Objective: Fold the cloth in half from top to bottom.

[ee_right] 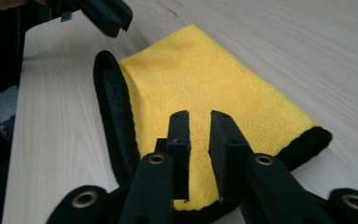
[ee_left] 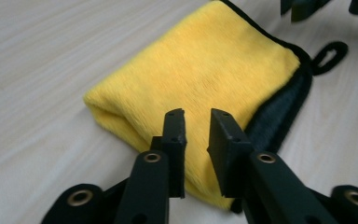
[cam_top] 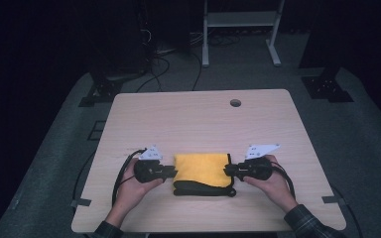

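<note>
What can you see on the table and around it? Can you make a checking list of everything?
Surface: pale wooden table, with a round hole near its far edge.
Job's things: folded yellow cloth with a black edge, lying flat at the near side; its black loop sticks out at one corner.
Clutter: nothing seen.
Grippers: left gripper and right gripper sit at opposite ends of the cloth, jaws slightly apart, with nothing pinched between them.
Cables: a black cable trails from the left gripper; more lie on the floor behind.
Surroundings: dark room, grey floor, a white metal frame behind the table.
</note>
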